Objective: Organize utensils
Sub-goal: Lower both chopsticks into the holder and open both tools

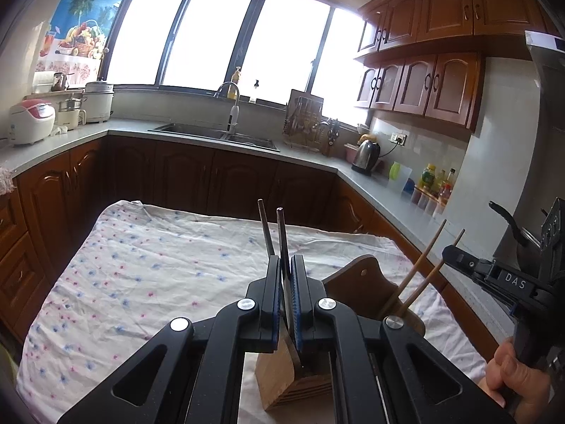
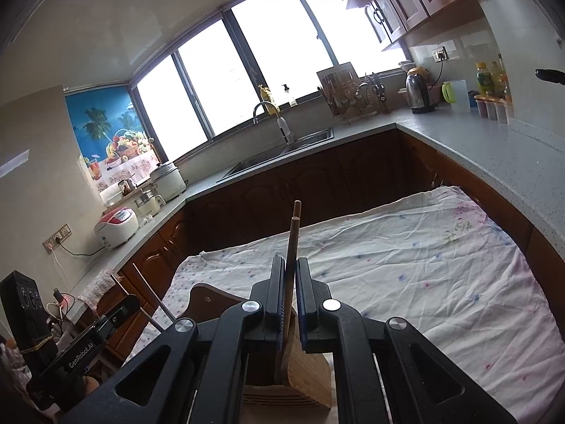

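Observation:
My left gripper [image 1: 286,259] is shut on a pair of dark grey chopsticks [image 1: 280,233] that stick up past its fingertips. Their lower ends run down into the wooden utensil holder [image 1: 279,374] right beneath the jaws. My right gripper [image 2: 290,261] is shut on a pair of brown wooden chopsticks [image 2: 293,236], and their lower ends reach into the same holder [image 2: 310,371]. In the left wrist view the right gripper [image 1: 448,252] stands to the right with the wooden chopsticks [image 1: 423,258] slanting down beside the holder's tall back panel [image 1: 356,279]. The left gripper [image 2: 130,300] shows at lower left in the right wrist view.
The holder stands on a table under a flowered white cloth [image 1: 141,265]. A person's hand [image 1: 515,374] grips the right tool's handle. Around the table runs a grey counter [image 2: 476,148] with a sink [image 1: 212,134], kettle [image 1: 365,157], bottles [image 1: 438,183] and rice cooker [image 1: 31,120].

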A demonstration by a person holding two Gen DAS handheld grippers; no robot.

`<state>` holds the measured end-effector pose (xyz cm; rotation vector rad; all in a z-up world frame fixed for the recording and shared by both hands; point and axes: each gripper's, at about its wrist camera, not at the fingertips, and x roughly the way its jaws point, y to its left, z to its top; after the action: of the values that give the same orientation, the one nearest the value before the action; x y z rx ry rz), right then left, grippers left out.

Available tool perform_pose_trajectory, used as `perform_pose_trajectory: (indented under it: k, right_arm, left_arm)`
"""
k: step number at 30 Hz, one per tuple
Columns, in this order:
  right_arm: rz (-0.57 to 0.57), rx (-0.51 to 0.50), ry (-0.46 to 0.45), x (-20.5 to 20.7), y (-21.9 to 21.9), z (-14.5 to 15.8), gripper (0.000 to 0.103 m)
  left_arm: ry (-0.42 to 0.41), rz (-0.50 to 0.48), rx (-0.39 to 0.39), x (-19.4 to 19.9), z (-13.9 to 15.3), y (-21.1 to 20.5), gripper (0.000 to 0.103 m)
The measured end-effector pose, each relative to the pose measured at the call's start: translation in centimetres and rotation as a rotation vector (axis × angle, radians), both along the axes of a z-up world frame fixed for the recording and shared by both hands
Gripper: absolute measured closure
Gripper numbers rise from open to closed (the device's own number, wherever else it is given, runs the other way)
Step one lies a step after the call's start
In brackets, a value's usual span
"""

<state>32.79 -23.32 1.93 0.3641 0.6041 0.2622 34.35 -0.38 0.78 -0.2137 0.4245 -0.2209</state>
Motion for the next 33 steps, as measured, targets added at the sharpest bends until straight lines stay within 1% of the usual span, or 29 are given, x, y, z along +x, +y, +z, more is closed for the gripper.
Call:
perform_pose_trajectory:
  k: [3,5,7,8,9,10,11,12,13,14,15,18,20,21,23,25,26,33]
  right_arm:
    - [0.001,0.005,0.006,0.1,0.0,0.1,0.096]
    - [0.004,0.008,0.008,0.1,0.0,0.1,0.092]
    - [0.006,0.019,0.006,0.0,-0.1,0.1,0.09]
    - [0.002,0.024,0.005,-0.1,-0.2,0.1,0.083]
    - [-0.002,0.026,0.002,-0.2,-0.4,0.2,0.067]
    - [-0.005,0.033,-0.006,-0.3,-0.5,0.3,0.057]
    - [-0.008,0.045,-0.016,-0.6,-0.7,0.5,0.041]
    - [-0.01,0.054,-0.026,-0.9,-0.9,0.6,0.035]
    - [-0.012,0.06,-0.032,-1.1,-1.0,0.8,0.033]
    - [-0.014,0.067,-0.037,-1.3,-1.1,1.0,0.03]
    - [-0.012,0.081,-0.04,-1.6,-1.3,1.1,0.024]
    - [-0.01,0.112,-0.042,-2.4,-1.8,1.4,0.014]
    - [-0.006,0.12,-0.043,-3.2,-2.0,1.6,0.011]
    - [-0.005,0.122,-0.045,-3.8,-2.0,1.6,0.011]
    - [-0.002,0.122,-0.043,-4.9,-2.0,1.6,0.011]
    - [0.006,0.124,-0.036,-6.1,-2.0,1.4,0.011]
    - [0.01,0.121,-0.03,-6.8,-1.9,1.3,0.011]
    - [0.02,0.068,0.019,-11.9,-1.1,-0.1,0.01]
  left_arm:
    - [0.002,0.001,0.003,-0.1,0.1,0.0,0.099]
    - [0.004,0.0,0.005,-0.2,0.0,0.0,0.099]
    - [0.009,-0.002,0.005,-0.3,0.1,0.0,0.099]
    - [0.012,-0.003,0.002,-0.3,0.1,0.0,0.099]
    - [0.015,-0.005,0.0,-0.3,0.1,0.0,0.099]
    - [0.019,-0.008,-0.003,-0.4,0.2,0.1,0.099]
    - [0.021,-0.013,-0.006,-0.5,0.2,0.1,0.097]
    - [0.022,-0.013,-0.006,-0.6,0.3,0.1,0.095]
    - [0.022,-0.014,-0.005,-0.8,0.3,0.2,0.089]
    - [0.022,-0.011,-0.003,-1.1,0.4,0.2,0.08]
    - [0.018,-0.006,-0.003,-1.3,0.4,0.2,0.077]
    - [0.023,-0.001,-0.006,-2.0,0.6,0.4,0.067]
    - [0.023,0.009,-0.007,-2.6,0.8,0.6,0.049]
    - [0.018,0.017,-0.008,-3.1,0.9,0.8,0.045]
    - [0.016,0.031,-0.007,-4.3,0.9,1.2,0.033]
    - [0.023,0.044,-0.001,-5.6,0.9,1.7,0.03]
    - [0.031,0.047,0.003,-6.1,0.9,1.8,0.026]
    - [0.093,0.068,0.012,-11.0,0.9,3.2,0.023]
